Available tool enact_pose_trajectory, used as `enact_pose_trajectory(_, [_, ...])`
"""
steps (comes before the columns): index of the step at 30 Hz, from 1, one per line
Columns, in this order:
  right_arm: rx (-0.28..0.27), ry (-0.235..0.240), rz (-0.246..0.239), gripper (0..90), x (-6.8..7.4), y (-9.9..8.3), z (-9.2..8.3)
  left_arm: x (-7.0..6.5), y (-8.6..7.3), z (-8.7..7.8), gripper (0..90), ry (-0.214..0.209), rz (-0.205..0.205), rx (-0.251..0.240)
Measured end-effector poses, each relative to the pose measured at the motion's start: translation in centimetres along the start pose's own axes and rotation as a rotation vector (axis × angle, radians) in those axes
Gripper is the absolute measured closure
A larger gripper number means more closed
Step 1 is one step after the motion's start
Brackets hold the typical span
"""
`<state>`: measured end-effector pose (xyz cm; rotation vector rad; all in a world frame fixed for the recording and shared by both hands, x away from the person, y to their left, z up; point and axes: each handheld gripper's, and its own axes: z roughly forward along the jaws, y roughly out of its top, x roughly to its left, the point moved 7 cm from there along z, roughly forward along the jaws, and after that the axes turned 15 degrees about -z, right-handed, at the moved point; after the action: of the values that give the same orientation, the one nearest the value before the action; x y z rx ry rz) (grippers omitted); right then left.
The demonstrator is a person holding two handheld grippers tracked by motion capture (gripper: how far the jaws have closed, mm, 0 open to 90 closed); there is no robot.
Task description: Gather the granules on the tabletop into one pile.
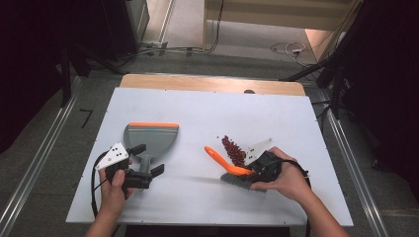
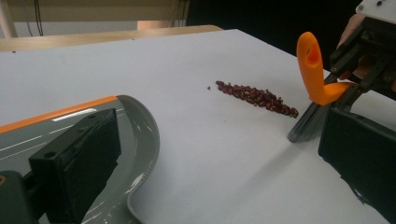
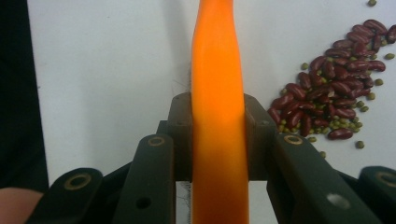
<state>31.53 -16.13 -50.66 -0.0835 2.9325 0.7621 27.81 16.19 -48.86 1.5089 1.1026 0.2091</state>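
Observation:
A pile of red kidney beans (image 1: 233,149) mixed with small green beans (image 3: 336,88) lies right of the table's middle. My right gripper (image 1: 254,170) is shut on the orange handle of a small brush (image 1: 222,159). The brush's grey bristles rest on the table just in front of the pile, and the handle (image 3: 218,70) runs up between the jaws. A grey dustpan (image 1: 150,136) with an orange front lip lies flat at the left. My left gripper (image 1: 147,159) is open, one jaw on each side of the dustpan's handle. From the left gripper view I see the beans (image 2: 257,95) and the brush (image 2: 312,65).
The white board (image 1: 207,113) covers a wooden table whose far edge (image 1: 212,83) shows behind it. Cables (image 1: 291,48) lie on the floor beyond. Metal rails (image 1: 29,163) run along both sides of the table.

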Motion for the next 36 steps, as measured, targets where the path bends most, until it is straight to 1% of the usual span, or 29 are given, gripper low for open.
enact_pose_trajectory(1, [0.008, -0.003, 0.014, 68.5, -0.2, 0.0, 0.0, 0.0, 0.0, 0.0, 0.0, 0.000, 0.000, 0.000])
enact_pose_trajectory(6, [-0.020, -0.001, -0.046, 68.2, -1.4, -0.1, 0.3, 0.0, 0.0, 0.1, 0.0, -0.001, 0.001, 0.003])
enact_pose_trajectory(9, [-0.026, -0.005, -0.044, 68.1, -2.1, -0.1, 0.5, 0.0, -0.1, 0.1, 0.0, -0.002, 0.004, 0.003])
enact_pose_trajectory(10, [-0.028, -0.013, -0.041, 68.1, -2.4, -0.1, 0.6, -0.1, -0.1, 0.1, 0.0, -0.002, 0.004, 0.003])
enact_pose_trajectory(11, [-0.027, -0.006, -0.048, 68.0, -2.6, -0.2, 0.6, -0.1, -0.1, 0.1, 0.0, -0.001, 0.004, 0.003])
enact_pose_trajectory(13, [-0.035, -0.022, -0.055, 67.8, -3.2, -0.1, 0.8, -0.1, -0.1, 0.1, 0.0, -0.002, 0.003, 0.003])
enact_pose_trajectory(14, [-0.038, -0.018, -0.075, 67.8, -3.4, -0.1, 0.8, -0.1, -0.1, 0.1, 0.0, -0.002, 0.004, 0.004])
enact_pose_trajectory(15, [-0.045, -0.022, -0.082, 67.7, -3.7, -0.1, 0.9, -0.1, -0.1, 0.1, 0.0, 0.000, 0.004, 0.005])
enact_pose_trajectory(16, [-0.042, -0.025, -0.076, 67.6, -4.0, -0.1, 1.0, -0.1, -0.1, 0.1, 0.0, -0.001, 0.005, 0.005])
enact_pose_trajectory(17, [-0.052, -0.023, -0.085, 67.6, -4.2, -0.1, 1.1, -0.1, -0.1, 0.1, 0.0, -0.001, 0.005, 0.006])
enact_pose_trajectory(18, [-0.056, -0.024, -0.078, 67.5, -4.4, -0.1, 1.1, -0.1, -0.1, 0.2, 0.0, 0.000, 0.005, 0.007])
enact_pose_trajectory(20, [-0.065, -0.017, -0.088, 67.4, -4.8, -0.1, 1.3, -0.1, -0.1, 0.2, 0.0, -0.001, 0.006, 0.008])
enact_pose_trajectory(26, [-0.071, -0.036, -0.088, 67.3, -6.1, 0.0, 1.4, -0.1, -0.1, 0.2, 0.0, -0.002, 0.005, 0.008])
enact_pose_trajectory(31, [-0.074, -0.038, -0.107, 67.2, -7.1, 0.3, 1.7, -0.1, -0.1, 0.2, 0.0, -0.001, 0.005, 0.010])
enact_pose_trajectory(34, [-0.072, -0.046, -0.107, 67.2, -7.7, 0.5, 1.8, -0.1, -0.2, 0.2, 0.0, -0.002, 0.005, 0.010])
enact_pose_trajectory(35, [-0.076, -0.052, -0.114, 67.2, -8.0, 0.5, 1.9, -0.1, -0.2, 0.2, 0.0, -0.002, 0.005, 0.010])
enact_pose_trajectory(36, [-0.076, -0.059, -0.103, 67.2, -8.2, 0.6, 1.9, -0.1, -0.1, 0.2, 0.0, -0.002, 0.006, 0.010])
